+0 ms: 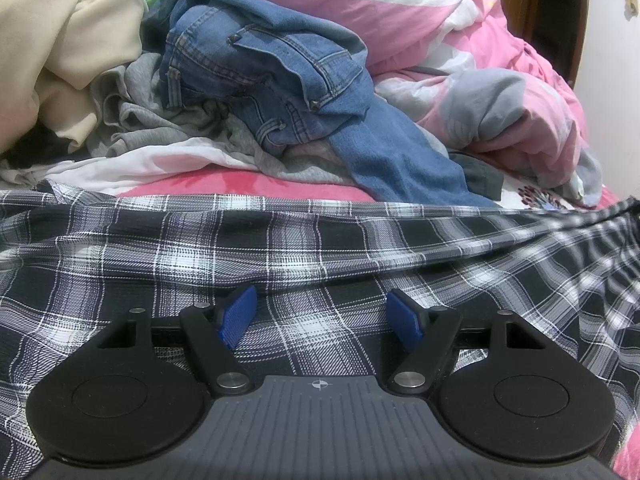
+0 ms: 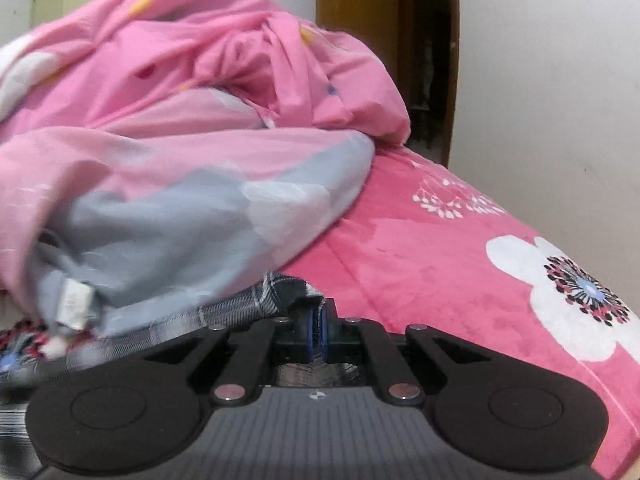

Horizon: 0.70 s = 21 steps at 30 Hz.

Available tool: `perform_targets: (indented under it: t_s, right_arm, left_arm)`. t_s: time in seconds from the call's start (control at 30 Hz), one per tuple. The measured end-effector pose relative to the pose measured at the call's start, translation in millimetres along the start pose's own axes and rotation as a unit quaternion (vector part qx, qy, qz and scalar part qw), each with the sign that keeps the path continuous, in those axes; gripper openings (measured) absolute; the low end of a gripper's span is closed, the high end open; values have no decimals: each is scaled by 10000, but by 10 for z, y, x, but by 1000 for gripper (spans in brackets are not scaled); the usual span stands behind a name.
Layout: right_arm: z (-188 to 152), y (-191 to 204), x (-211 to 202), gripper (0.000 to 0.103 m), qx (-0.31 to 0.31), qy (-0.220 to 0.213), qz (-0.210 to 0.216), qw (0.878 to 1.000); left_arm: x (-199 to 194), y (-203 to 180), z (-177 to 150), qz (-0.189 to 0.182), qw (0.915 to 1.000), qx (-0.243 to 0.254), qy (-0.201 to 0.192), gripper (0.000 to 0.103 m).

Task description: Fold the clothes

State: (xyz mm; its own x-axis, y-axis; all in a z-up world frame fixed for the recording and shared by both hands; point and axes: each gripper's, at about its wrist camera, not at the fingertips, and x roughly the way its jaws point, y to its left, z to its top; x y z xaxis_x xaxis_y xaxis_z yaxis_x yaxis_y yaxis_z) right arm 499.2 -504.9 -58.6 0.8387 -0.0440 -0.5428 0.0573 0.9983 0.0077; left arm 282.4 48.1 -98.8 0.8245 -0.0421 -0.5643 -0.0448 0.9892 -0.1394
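Observation:
A black-and-white plaid shirt (image 1: 280,248) lies spread across the pink bed in the left wrist view. My left gripper (image 1: 322,312) is open just above it, blue pads apart, holding nothing. In the right wrist view my right gripper (image 2: 318,330) is shut on an edge of the plaid shirt (image 2: 256,300), which trails off to the left under the quilt's edge.
Behind the shirt is a pile of clothes: blue jeans (image 1: 280,80), a grey garment (image 1: 160,128), a cream garment (image 1: 60,40) and white cloth (image 1: 160,164). A pink and grey quilt (image 2: 180,140) is bunched at the right. A pink flowered bedsheet (image 2: 480,260) runs to a wall and wooden post (image 2: 380,40).

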Motion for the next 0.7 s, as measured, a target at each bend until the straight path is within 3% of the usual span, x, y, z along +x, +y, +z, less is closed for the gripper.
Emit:
perform_targets:
  t_s: [0.17, 0.33, 0.5, 0.6, 0.7]
  right_arm:
    - [-70, -38, 326, 6, 242, 325, -238, 9989]
    - [-69, -359, 358, 9, 887, 299, -1009, 9905]
    - [-81, -688, -88, 9, 1223, -152, -1045, 9869]
    - [-161, -729, -451, 9, 1185, -213, -711, 9902]
    - [-334, -818, -799, 21, 1765, -4, -403, 9835]
  left_arm:
    - [0, 4, 1, -10, 10000, -6, 2, 73]
    - [5, 4, -1, -21, 10000, -16, 5, 73]
    - [6, 7, 2, -28, 10000, -24, 9, 74]
    - [5, 6, 2, -34, 10000, -28, 12, 74]
    - [1, 9, 3, -47, 10000, -41, 12, 74]
